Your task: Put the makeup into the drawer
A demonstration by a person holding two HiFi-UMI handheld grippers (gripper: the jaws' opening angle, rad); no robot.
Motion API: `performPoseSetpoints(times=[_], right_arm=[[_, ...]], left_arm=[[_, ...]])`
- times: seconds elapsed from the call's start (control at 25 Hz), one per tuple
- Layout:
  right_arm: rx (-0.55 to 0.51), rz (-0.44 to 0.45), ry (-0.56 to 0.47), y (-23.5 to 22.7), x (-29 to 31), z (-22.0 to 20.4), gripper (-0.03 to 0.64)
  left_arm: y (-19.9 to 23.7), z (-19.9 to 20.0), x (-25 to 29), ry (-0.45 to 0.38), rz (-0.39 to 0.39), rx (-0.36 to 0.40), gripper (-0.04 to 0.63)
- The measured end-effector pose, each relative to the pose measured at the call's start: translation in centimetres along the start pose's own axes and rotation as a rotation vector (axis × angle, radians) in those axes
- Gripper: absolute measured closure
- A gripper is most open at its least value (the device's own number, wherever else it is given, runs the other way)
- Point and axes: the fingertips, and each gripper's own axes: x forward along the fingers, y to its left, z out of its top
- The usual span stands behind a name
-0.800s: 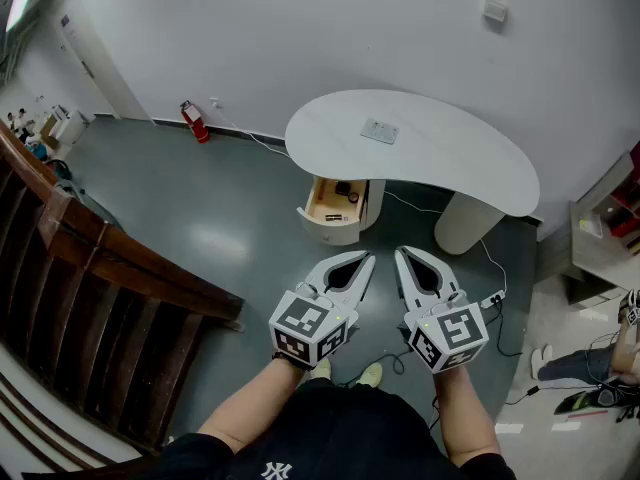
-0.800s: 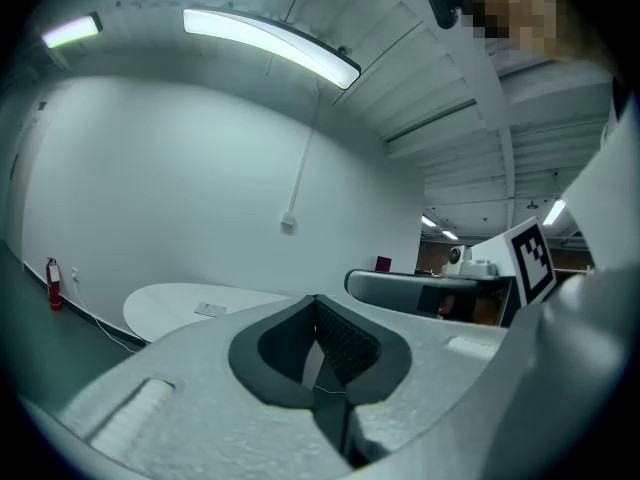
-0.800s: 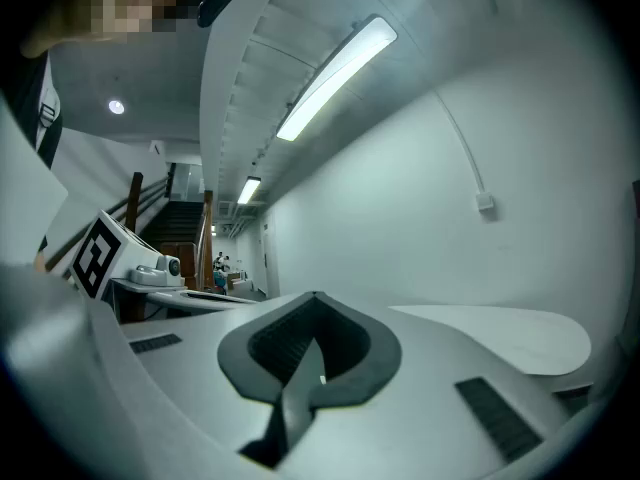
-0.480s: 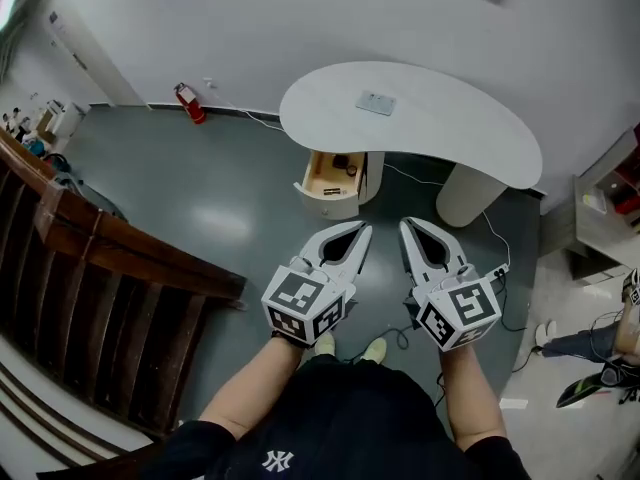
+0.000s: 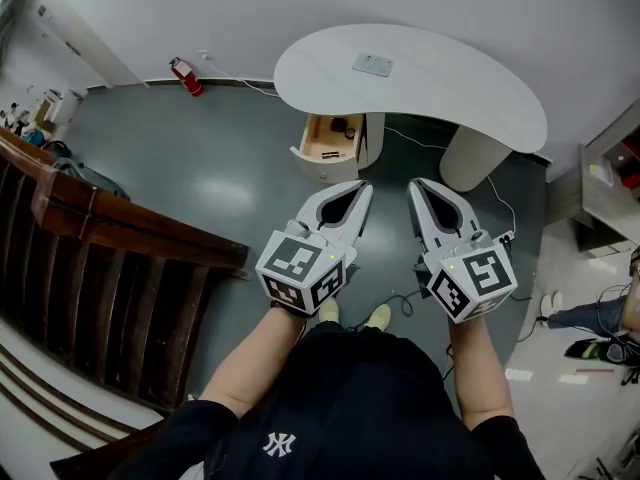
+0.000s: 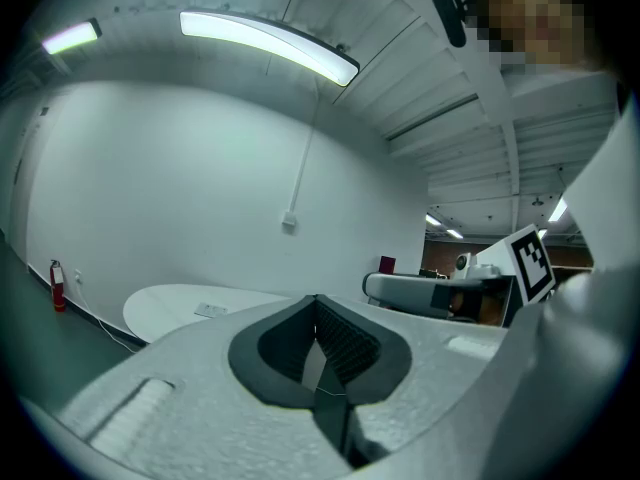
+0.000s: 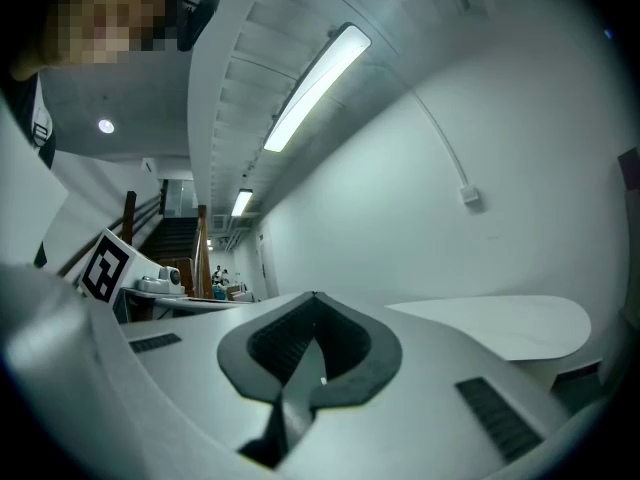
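A white kidney-shaped table (image 5: 450, 78) stands ahead, with a small flat grey makeup case (image 5: 372, 64) lying on top. Under its left end a wooden drawer (image 5: 333, 140) is pulled open, with small dark items inside. My left gripper (image 5: 365, 186) and right gripper (image 5: 415, 183) are held side by side over the floor, well short of the drawer. Both are shut and empty. In the left gripper view the left gripper (image 6: 316, 298) points toward the table (image 6: 180, 306). In the right gripper view the right gripper (image 7: 316, 295) has the table (image 7: 510, 323) at its right.
A dark wooden stair railing (image 5: 120, 230) runs along the left. A red fire extinguisher (image 5: 186, 76) stands by the far wall. The table's round leg (image 5: 474, 158) and a floor cable (image 5: 502, 213) are at right, and a shelf unit (image 5: 608, 183) beyond.
The table and drawer have shifted up in the head view and stand closer to the gripper tips. Both grippers stayed shut and side by side.
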Motion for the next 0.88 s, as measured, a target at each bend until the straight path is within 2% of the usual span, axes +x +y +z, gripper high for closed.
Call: performPoseSetpoints(times=[0.48,0.88], right_arm=[[0.016,0.006,-0.003,-3.7,-2.4,-0.4,0.601],[-0.023,0.013,0.004,-6.1,-1.0,-0.6,0.601]], left_arm=[[-3.0,-0.8,2.7,0.009,0.022,0.015,0.584],[-2.3,-0.7,6.0,0.017,0.015,0.021,0.584]])
